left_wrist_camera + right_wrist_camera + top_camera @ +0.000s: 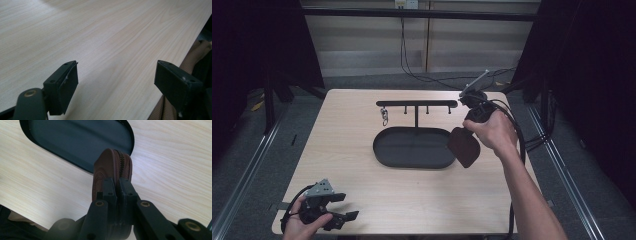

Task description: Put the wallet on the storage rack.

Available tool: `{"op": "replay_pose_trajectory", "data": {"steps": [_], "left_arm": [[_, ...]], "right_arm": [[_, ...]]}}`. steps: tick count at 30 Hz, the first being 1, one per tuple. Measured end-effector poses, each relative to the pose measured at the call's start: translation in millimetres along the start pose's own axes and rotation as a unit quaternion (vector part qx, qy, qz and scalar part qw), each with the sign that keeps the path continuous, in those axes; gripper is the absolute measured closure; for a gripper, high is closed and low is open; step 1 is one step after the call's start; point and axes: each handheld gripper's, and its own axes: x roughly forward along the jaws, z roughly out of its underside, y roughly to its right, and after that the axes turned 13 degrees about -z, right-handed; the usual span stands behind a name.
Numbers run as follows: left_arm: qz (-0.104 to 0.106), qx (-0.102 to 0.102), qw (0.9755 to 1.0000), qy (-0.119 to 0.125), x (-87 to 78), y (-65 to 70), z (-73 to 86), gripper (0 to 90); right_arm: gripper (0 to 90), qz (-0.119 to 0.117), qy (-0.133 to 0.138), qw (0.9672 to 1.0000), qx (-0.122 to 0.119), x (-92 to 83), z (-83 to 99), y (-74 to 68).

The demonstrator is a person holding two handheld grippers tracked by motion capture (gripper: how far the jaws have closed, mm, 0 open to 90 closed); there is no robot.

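At the desk's near left corner, a hand holds the left tongs low over the pale, fine-grained wood, jaws spread wide with nothing between them; in the left gripper view the blocky black pads stand well apart above bare woodgrain. Toward the middle of the desk sits a black oval tray, smooth and matte with a low rim, with a thin T-shaped black rack rising behind it and a small metal key ring hanging near the rack's left end. At the tray's right end, the right tongs are pressed together on a brown, rounded leather pouch with a zip along its edge, held above the desk. No writing is readable.
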Motion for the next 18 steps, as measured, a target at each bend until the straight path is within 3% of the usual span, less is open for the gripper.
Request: {"op": "replay_pose_trajectory", "data": {"steps": [8, 11, 18], "left_arm": [[0.001, -0.005, 1.0, 0.004, -1.2, -2.6, 0.2, 19.0], [0.002, -0.008, 1.0, 0.005, -1.3, -2.7, 0.2, 19.0], [0.004, -0.01, 0.9999, 0.008, -2.6, -3.0, 0.3, 18.9]], "right_arm": [[84.7, 0.003, 0.008, 0.9998, 0.017, 1.3, -13.9, 6.5], [84.7, 0.018, 0.016, 0.9996, 0.016, 6.2, -18.1, 6.3], [84.9, 0.012, 0.04, 0.9985, 0.035, 19.4, -25.0, 15.8]]}}
